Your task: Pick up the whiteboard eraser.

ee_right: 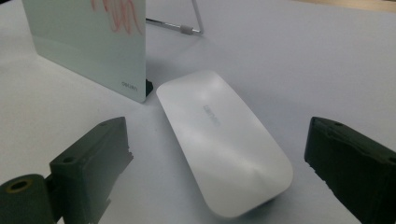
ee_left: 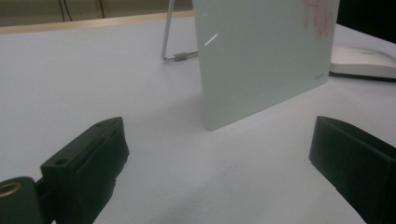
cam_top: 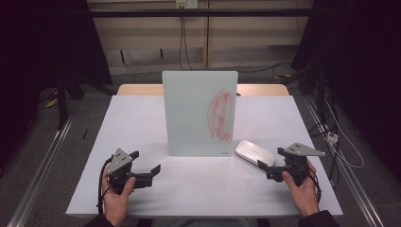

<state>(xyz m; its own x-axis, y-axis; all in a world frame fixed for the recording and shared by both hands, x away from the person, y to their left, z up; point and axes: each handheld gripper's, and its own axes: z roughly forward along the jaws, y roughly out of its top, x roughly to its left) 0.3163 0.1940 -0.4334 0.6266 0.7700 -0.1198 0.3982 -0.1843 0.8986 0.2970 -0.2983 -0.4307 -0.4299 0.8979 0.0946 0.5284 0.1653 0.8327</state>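
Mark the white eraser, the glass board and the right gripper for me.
white eraser (ee_right: 224, 144), right gripper view, middle of its top shell.
glass board (cam_top: 189, 113), high view, clean left part of its face.
right gripper (cam_top: 272, 163), high view, midway between its open jaws.

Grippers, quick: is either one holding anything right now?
Left gripper: open, holding nothing.
Right gripper: open, holding nothing, aimed at the white eraser.

White table (cam_top: 142, 118), black cables (cam_top: 183, 38)
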